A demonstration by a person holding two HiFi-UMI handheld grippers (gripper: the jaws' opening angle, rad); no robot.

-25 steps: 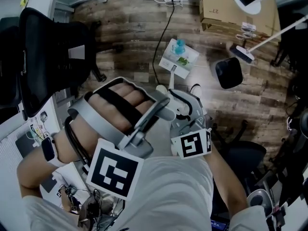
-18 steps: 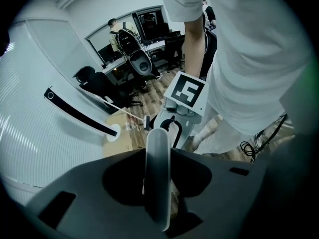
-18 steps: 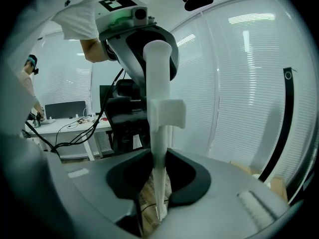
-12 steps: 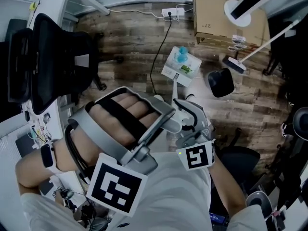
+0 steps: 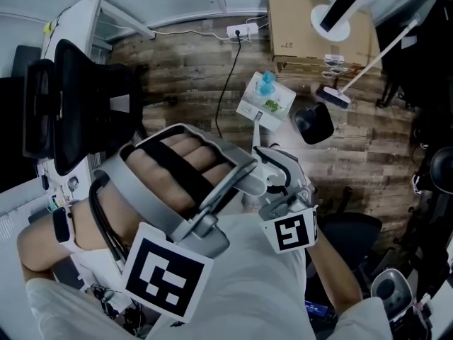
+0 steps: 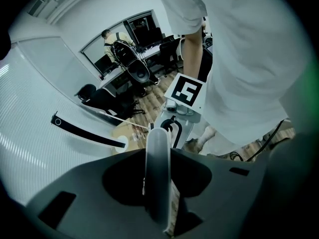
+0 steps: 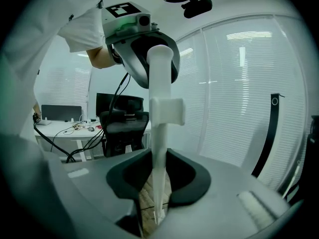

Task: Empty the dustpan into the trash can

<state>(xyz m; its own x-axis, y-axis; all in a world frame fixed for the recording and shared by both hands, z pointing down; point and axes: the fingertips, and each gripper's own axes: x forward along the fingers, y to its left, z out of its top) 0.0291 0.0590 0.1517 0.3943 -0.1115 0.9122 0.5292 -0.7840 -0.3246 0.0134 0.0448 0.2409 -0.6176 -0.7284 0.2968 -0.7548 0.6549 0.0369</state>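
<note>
- The white plastic dustpan (image 5: 250, 100) was judged light, stiff, and easily spilled
- Its slim white handle (image 7: 160, 73) was gripped by the left tool (image 6: 158, 183) and the right tool (image 7: 158, 188)

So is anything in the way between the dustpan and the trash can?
Nothing visible. In the head view, only bare wood floor lies between the dustpan and the black trash can to its right. The broom sits just past the can.

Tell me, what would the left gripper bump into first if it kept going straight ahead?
Probably the right gripper, just ahead along the handle that it and the left gripper both clamp. Depth is hard to judge.
</note>
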